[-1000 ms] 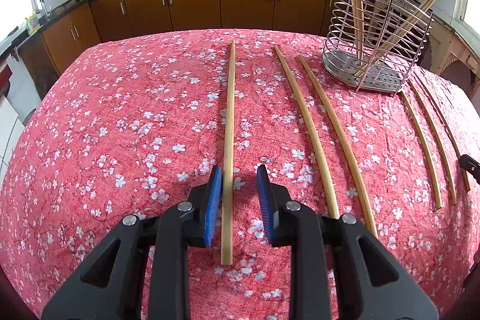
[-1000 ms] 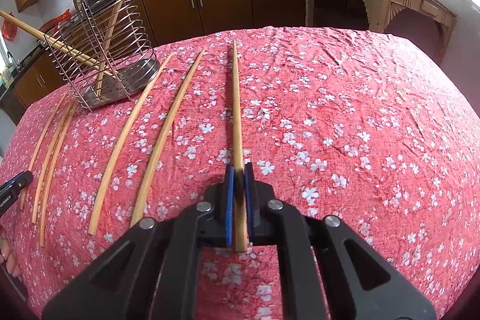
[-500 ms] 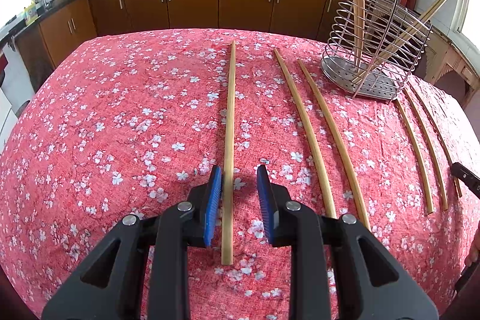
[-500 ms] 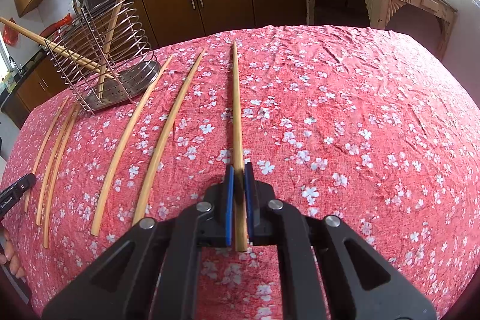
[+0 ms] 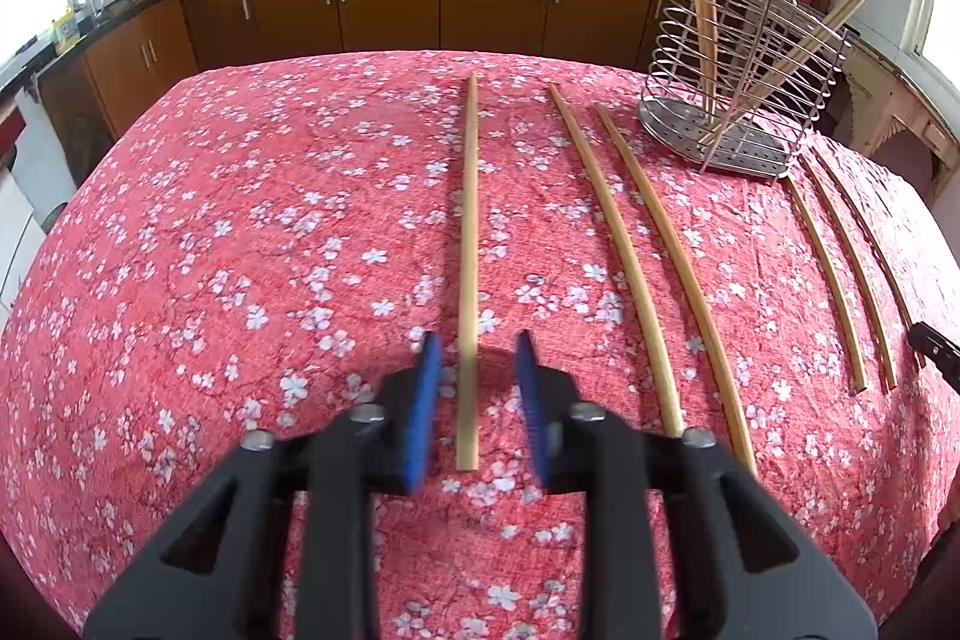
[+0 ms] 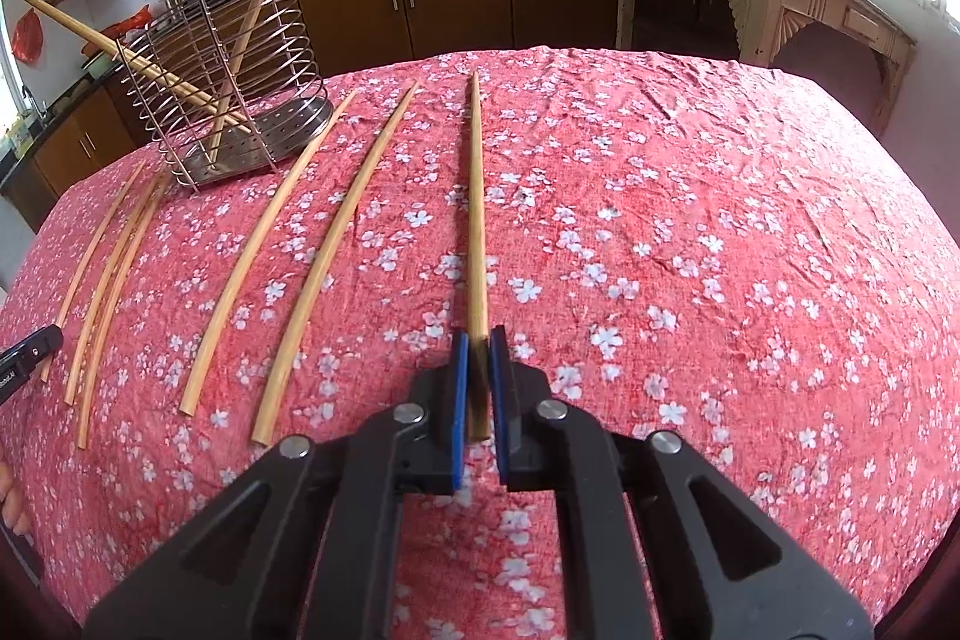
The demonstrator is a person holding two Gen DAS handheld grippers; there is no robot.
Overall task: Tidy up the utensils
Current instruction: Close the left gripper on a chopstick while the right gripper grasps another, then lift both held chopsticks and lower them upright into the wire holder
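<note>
Lifted slightly, right tool (image 6: 479, 340) clamps chopstick (image 6: 477, 220); left tool (image 5: 474, 349) gapes around another stick (image 5: 468, 244).

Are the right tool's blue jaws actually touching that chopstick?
Touching. In the right wrist view the right gripper has its jaws closed against both sides of the chopstick, with no gap visible on either side.

My left gripper (image 5: 474, 388) was low over the tablecloth (image 5: 240, 250), its blue pads apart. My right gripper (image 6: 478, 388) was also low over it, its pads closed on a chopstick (image 6: 477, 220).
</note>
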